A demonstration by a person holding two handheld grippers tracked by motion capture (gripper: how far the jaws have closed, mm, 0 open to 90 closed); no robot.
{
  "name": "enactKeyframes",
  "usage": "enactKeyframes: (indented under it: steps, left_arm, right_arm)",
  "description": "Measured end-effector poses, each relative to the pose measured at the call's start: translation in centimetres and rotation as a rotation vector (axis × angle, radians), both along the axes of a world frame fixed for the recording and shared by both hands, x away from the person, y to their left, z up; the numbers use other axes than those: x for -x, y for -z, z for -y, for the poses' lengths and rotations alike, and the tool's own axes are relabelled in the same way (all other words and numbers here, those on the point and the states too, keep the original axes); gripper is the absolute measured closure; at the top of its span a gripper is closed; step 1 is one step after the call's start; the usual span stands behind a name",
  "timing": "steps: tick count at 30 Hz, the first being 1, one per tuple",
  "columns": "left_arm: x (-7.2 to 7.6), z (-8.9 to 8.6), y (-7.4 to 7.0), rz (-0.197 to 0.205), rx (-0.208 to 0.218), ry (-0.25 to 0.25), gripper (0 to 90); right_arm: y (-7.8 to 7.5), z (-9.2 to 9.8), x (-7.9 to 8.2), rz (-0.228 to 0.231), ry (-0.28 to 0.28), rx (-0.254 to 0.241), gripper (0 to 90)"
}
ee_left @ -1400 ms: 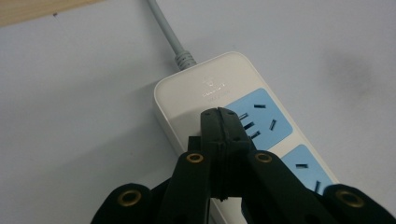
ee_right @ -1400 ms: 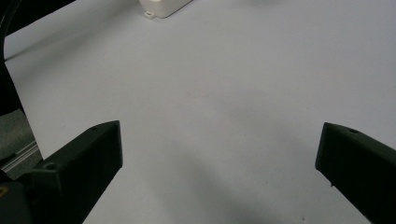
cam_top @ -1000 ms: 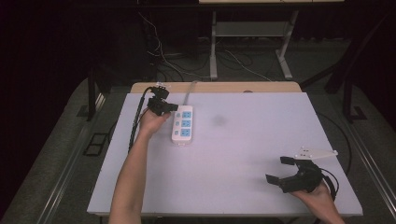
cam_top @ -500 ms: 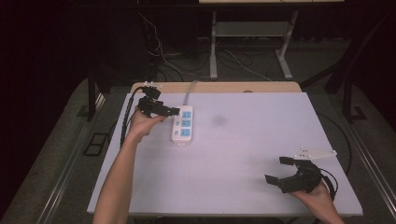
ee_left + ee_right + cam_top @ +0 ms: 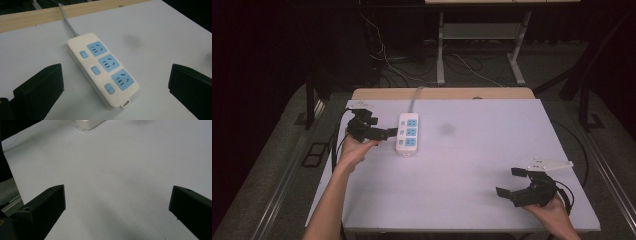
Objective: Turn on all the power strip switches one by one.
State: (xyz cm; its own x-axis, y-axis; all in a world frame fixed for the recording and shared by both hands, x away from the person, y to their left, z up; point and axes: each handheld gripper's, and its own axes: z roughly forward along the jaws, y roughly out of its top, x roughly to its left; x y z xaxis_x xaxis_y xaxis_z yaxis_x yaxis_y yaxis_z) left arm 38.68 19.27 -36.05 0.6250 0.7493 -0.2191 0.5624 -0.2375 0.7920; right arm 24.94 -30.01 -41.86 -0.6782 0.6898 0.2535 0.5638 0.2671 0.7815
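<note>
A: Where does the power strip (image 5: 407,132) lie?
B: Far left on the white table (image 5: 462,165), cord running off the far edge. The left gripper (image 5: 379,132) sits just left of it, jaws wide.
A: The right gripper (image 5: 514,184)?
B: Near right, jaws wide, nothing held. Left gripper view shows three blue sockets (image 5: 108,62).

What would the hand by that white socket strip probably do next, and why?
Probably ease the left gripper forward onto the power strip. Its jaws are open, with the strip lying between and just beyond them, untouched. The right gripper is open, far off.
</note>
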Motion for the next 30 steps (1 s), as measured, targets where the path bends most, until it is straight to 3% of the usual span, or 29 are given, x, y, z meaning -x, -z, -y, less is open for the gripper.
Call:
enactKeyframes:
  steps: [6,11,18,23,27,30]
  left_arm:
    - [3.2,0.3,0.6,0.039,-0.027,0.017,0.0]
    - [5.6,0.3,1.4,0.059,-0.019,0.021,0.0]
    - [8.4,0.1,2.1,0.077,0.031,0.025,0.0]
    - [10.6,0.4,3.5,0.072,0.065,0.034,0.0]
    - [11.5,0.9,4.6,0.058,0.049,0.054,0.0]
    - [11.7,1.0,4.8,0.052,0.075,0.061,0.0]
  right_arm:
    - [0.0,0.0,0.0,-0.001,0.007,-0.004,0.6]
    - [-0.1,0.1,0.1,0.004,0.01,-0.02,0.6]
    - [-0.1,0.0,0.1,0.0,0.011,-0.035,0.6]
    - [-0.2,0.2,0.1,-0.002,0.018,-0.06,0.6]
    - [-0.2,0.3,0.2,-0.007,0.018,-0.07,0.6]
    - [-0.2,0.4,0.3,-0.005,0.019,-0.075,0.6]
